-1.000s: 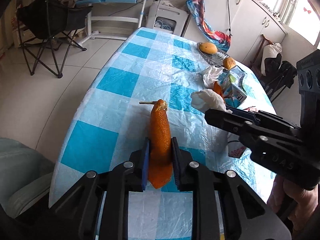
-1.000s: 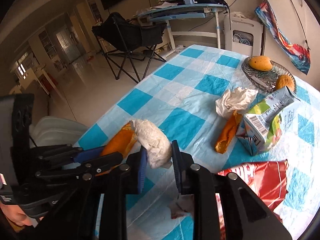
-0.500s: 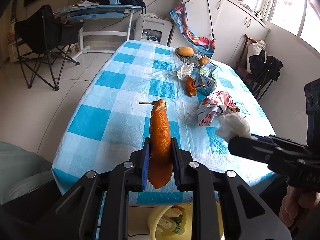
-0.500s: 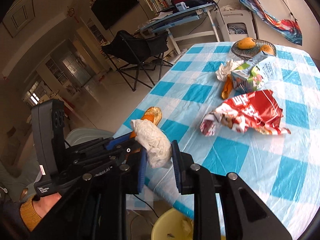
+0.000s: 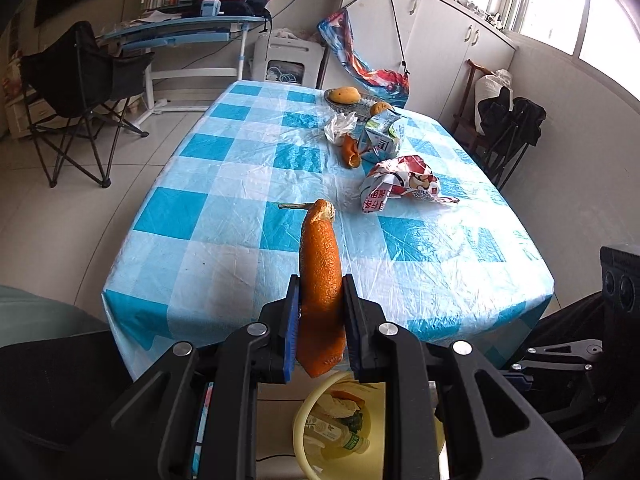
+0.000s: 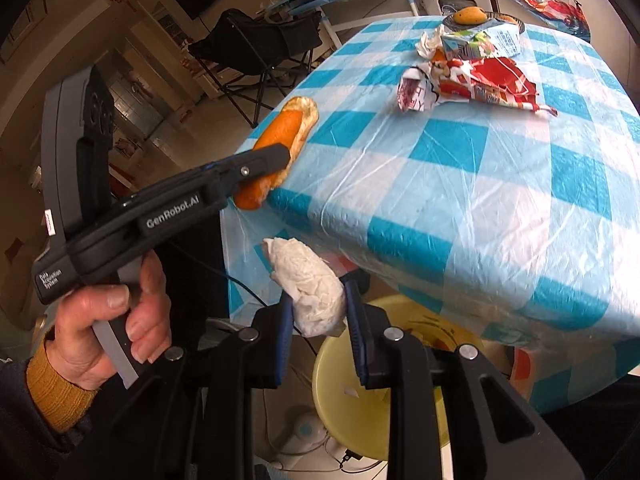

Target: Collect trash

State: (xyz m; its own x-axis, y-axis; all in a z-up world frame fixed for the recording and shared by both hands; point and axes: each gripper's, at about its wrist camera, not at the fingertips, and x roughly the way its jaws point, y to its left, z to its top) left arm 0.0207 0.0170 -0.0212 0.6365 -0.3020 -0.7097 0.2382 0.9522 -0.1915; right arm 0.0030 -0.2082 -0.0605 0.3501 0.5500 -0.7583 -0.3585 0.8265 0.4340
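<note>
Left wrist: left tool (image 5: 320,332) grips orange peel (image 5: 320,280); right tool (image 6: 318,332) grips tissue (image 6: 310,284).

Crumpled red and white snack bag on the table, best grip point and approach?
Grip the crumpled red and white snack bag at its bunched, rolled end, the end toward the near table edge. That end stands raised in thick folds, while the far end lies flat on the blue checked tablecloth. Come from the near edge, jaws astride the roll. Probably it crushes easily, so close fully.
</note>
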